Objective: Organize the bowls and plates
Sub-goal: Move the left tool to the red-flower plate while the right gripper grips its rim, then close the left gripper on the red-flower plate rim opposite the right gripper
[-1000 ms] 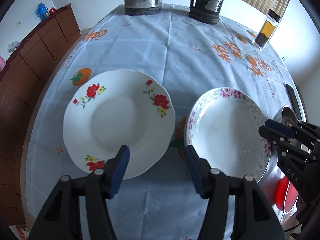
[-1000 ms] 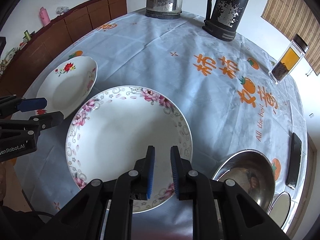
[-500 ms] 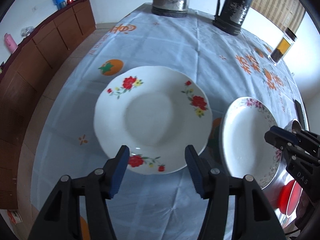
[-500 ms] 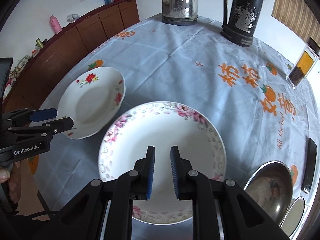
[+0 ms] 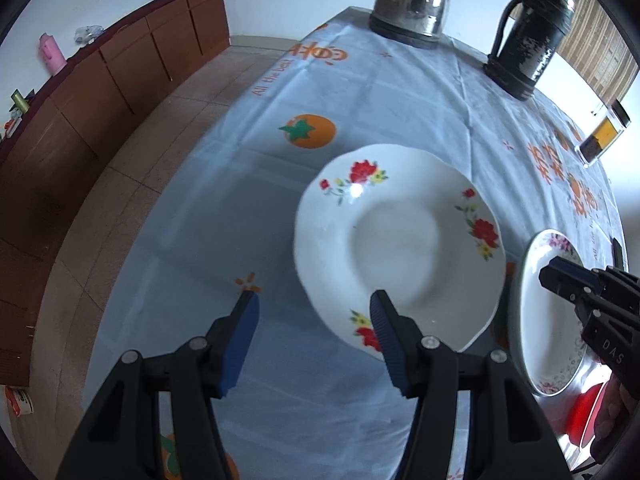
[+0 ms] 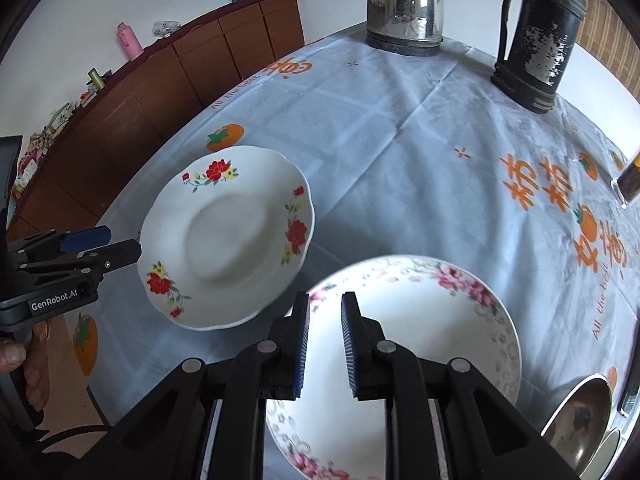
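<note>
A white plate with red flowers [image 5: 400, 240] lies on the blue tablecloth; it also shows in the right wrist view [image 6: 226, 236]. A pink-rimmed plate [image 6: 420, 344] lies to its right, also at the right edge of the left wrist view [image 5: 548, 320]. My left gripper [image 5: 314, 316] is open, near the front-left rim of the red-flower plate, holding nothing. My right gripper [image 6: 324, 316] hovers over the near rim of the pink-rimmed plate, its jaws a narrow gap apart with nothing between them.
A steel kettle [image 6: 404, 4], a dark thermos jug [image 6: 536, 36] and a glass jar [image 5: 604, 132] stand at the far side. A steel bowl [image 6: 580, 420] sits at the right near corner. A wooden cabinet [image 5: 100, 80] runs along the left wall.
Both grippers have shifted left. In the left view the red-flower plate has slid from centre to the right; the right gripper now sits over the pink-rimmed plate's left part. Jaw openings are unchanged.
</note>
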`<state>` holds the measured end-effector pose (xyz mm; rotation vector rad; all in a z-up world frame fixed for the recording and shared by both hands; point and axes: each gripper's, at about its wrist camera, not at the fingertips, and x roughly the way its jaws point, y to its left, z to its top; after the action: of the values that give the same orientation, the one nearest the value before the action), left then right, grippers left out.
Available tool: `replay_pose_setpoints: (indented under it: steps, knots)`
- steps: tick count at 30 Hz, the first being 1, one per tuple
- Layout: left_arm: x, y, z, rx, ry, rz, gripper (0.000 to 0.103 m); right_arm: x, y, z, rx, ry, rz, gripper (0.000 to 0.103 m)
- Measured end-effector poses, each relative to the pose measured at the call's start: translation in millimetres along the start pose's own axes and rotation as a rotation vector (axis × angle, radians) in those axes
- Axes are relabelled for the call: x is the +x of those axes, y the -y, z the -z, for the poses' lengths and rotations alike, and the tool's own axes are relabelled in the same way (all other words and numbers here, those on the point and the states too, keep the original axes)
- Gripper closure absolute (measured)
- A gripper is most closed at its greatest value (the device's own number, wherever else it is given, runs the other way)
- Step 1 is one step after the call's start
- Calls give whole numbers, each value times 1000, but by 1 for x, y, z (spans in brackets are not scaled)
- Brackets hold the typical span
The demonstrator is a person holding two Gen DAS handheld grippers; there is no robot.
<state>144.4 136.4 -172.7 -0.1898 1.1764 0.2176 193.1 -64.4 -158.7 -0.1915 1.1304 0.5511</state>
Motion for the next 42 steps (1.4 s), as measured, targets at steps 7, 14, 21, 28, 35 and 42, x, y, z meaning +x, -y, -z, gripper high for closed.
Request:
replay_pose_setpoints:
  steps: [7,14,21,28,35,42]
  knots:
    - [10,-9,-12,-10,-11,9,45,17,-6,-21,5,-16,-10,86]
    - [18,-11,-19,-10,-21,8,45,35,-10,-36,0,-39,-17,86]
    - [26,-10,-23,-8,-38,17,45,50,-11,-41,-4,-63,-23,86]
    - [39,-7,-20,-2,-75,29,74,60,-14,-43,-26,-80,-3,85]
    - [35,-1,-22,0,-99,12,85,60,-18,-44,-37,-91,15,85]
    - [20,-5,-23,-3,-99,-20,85,57,-24,-41,-36,-102,0,86]
